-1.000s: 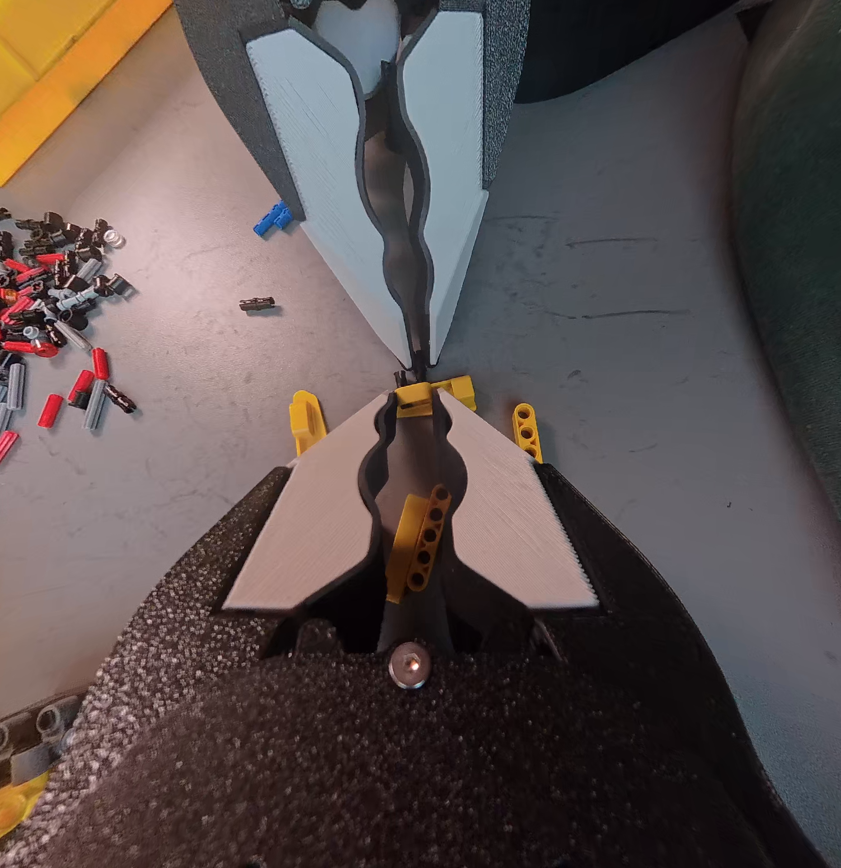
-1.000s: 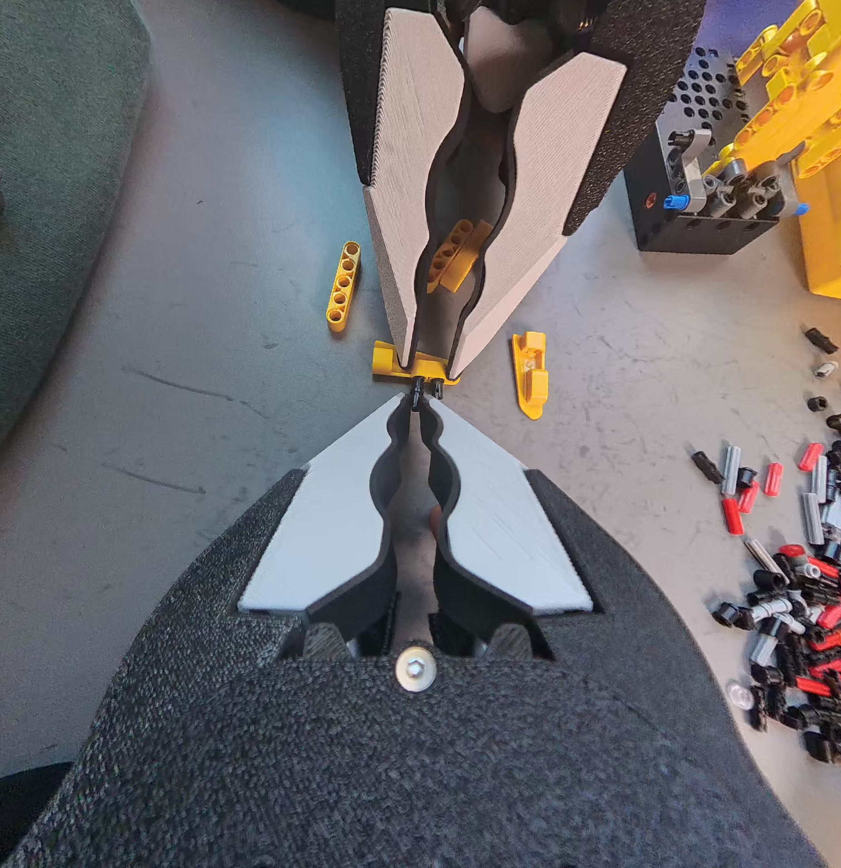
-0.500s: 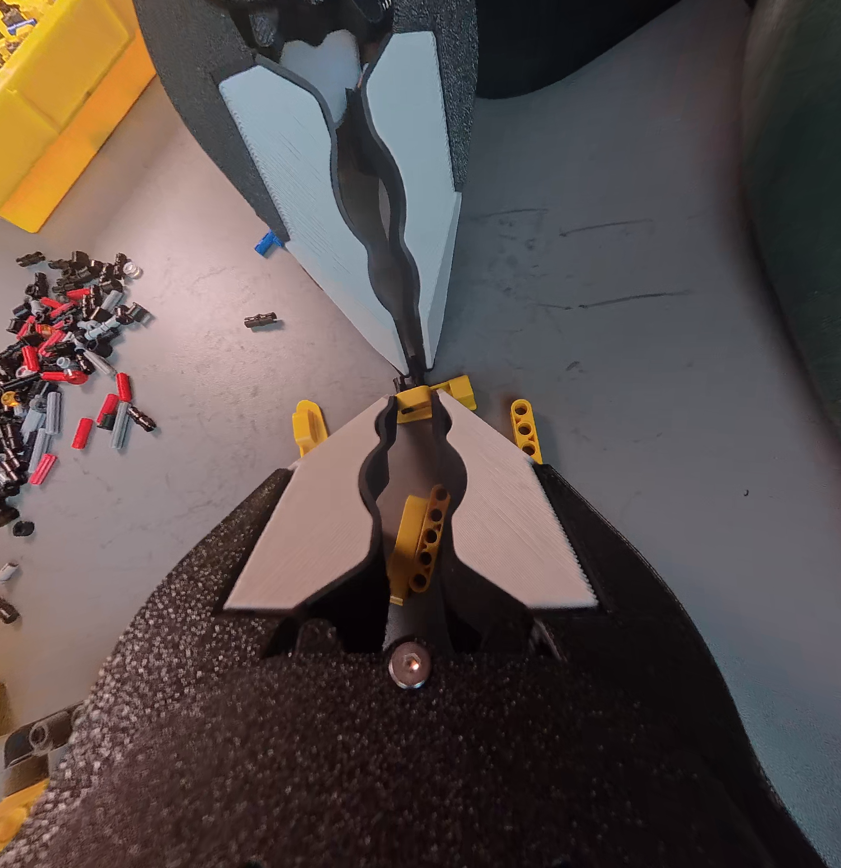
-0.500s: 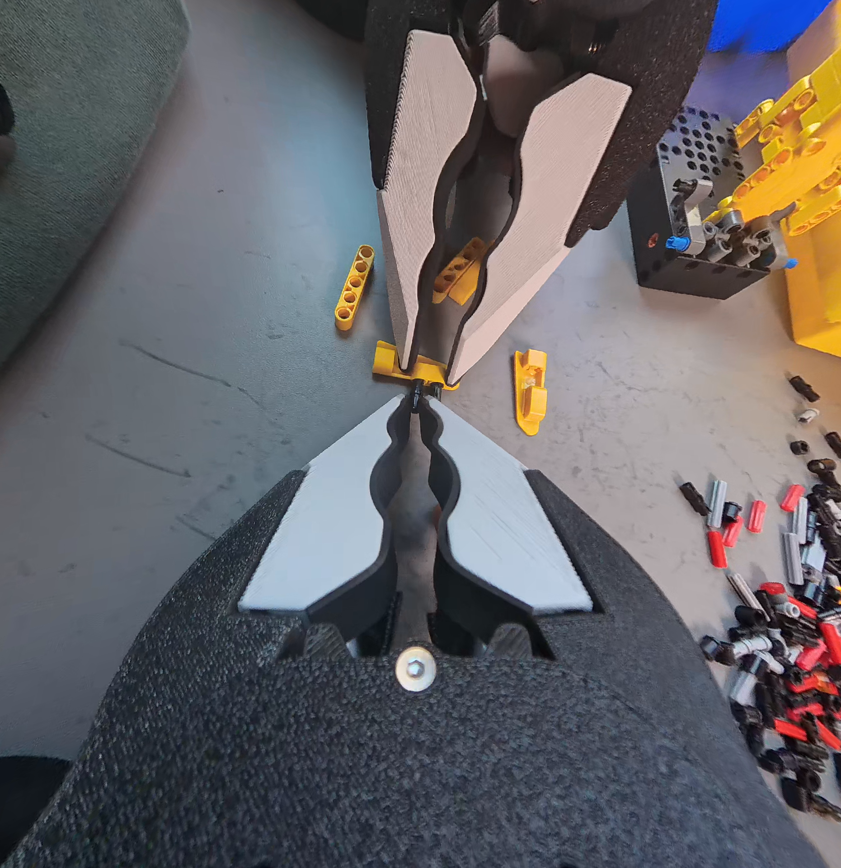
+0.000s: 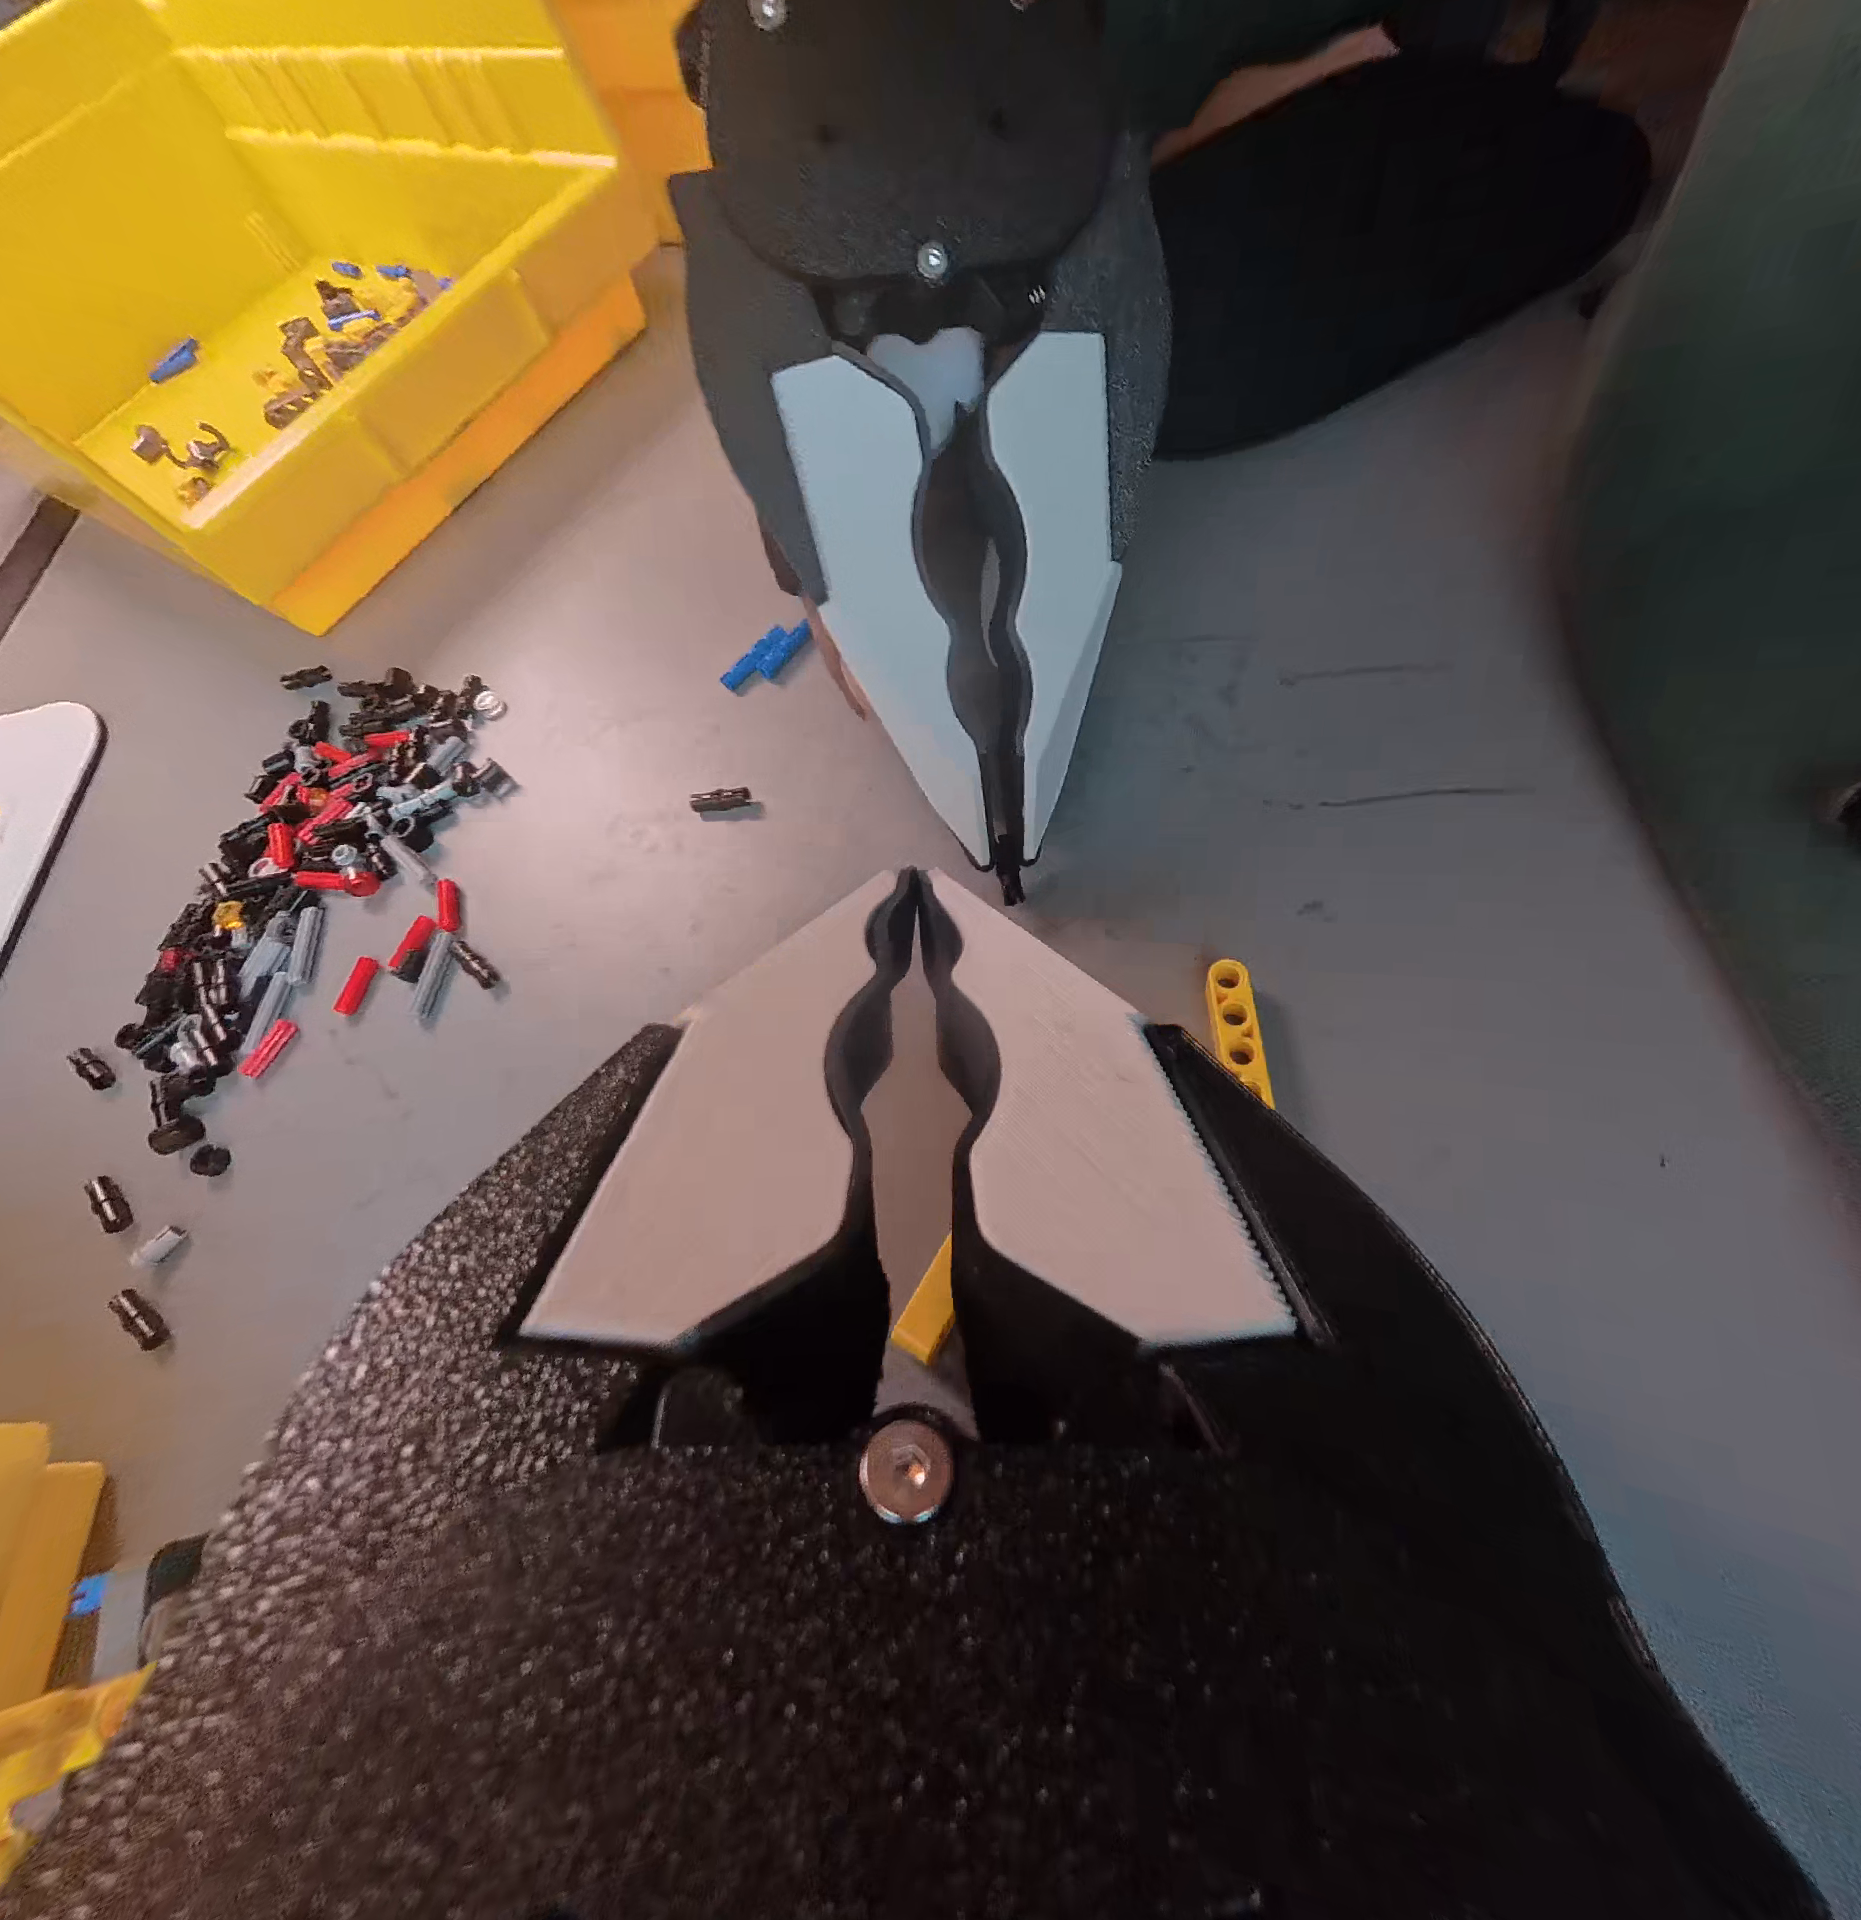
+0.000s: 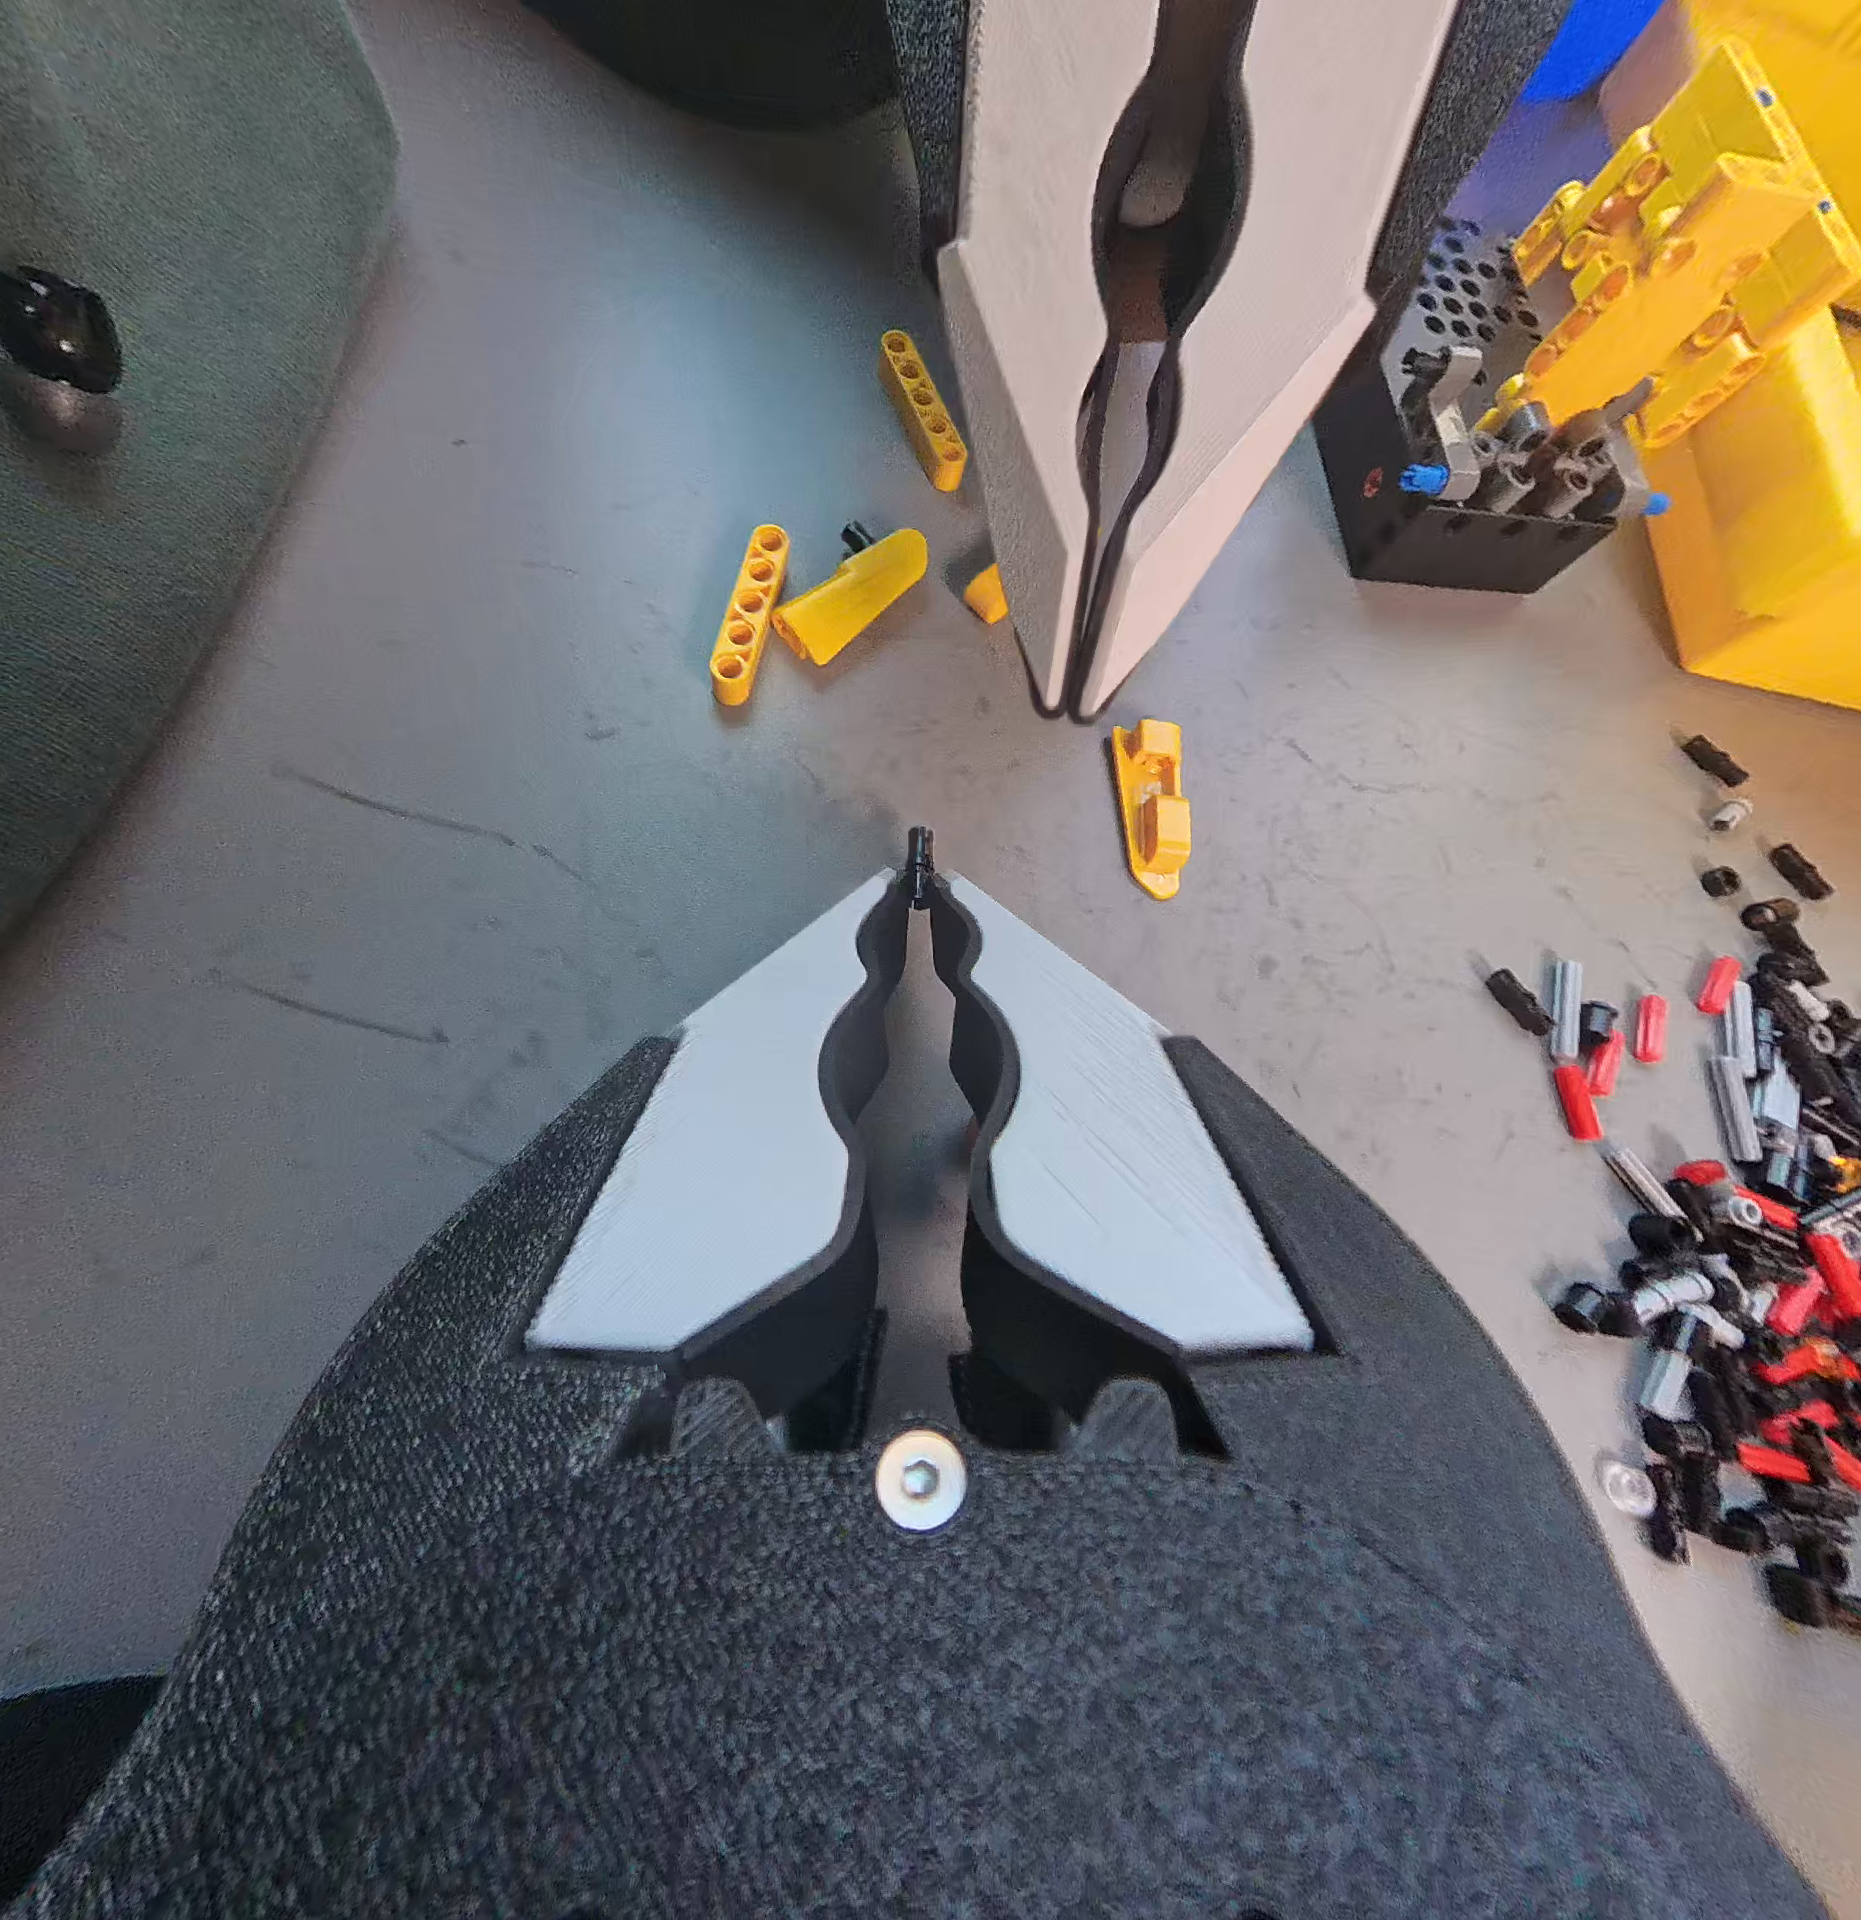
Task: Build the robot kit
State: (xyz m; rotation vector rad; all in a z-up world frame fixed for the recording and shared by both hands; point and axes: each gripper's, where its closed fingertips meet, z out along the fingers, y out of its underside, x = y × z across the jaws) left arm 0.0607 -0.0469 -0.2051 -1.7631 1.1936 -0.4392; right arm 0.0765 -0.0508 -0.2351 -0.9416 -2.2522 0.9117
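Observation:
My right gripper [image 6: 918, 883] is shut on a small black pin [image 6: 918, 854] that sticks out past its tips. It also shows in the left wrist view [image 5: 1007, 868], hanging over the grey table [image 5: 1321, 831]. My left gripper [image 5: 910, 883] is shut with nothing between its tips; it shows in the right wrist view [image 6: 1066, 712] too. A yellow panel piece [image 6: 853, 592] with a black pin in it lies on the table left of the left gripper. Two yellow holed beams [image 6: 749, 613] [image 6: 921, 421] lie beside it. A second yellow panel piece [image 6: 1149, 805] lies to the right.
A pile of black, red and grey pins [image 5: 302, 883] [image 6: 1757, 1195] lies on the table. A yellow bin [image 5: 282, 312] stands at the back. A black perforated block [image 6: 1477, 520] carries a yellow assembly [image 6: 1684, 270]. A loose blue pin [image 5: 765, 657] and a green cushion [image 5: 1736, 520] are nearby. The grippers are tip to tip, or close to it.
The left gripper has let go of the yellow panel piece, which now lies on the table. Both grippers have lifted and drawn apart. The right one keeps the black pin.

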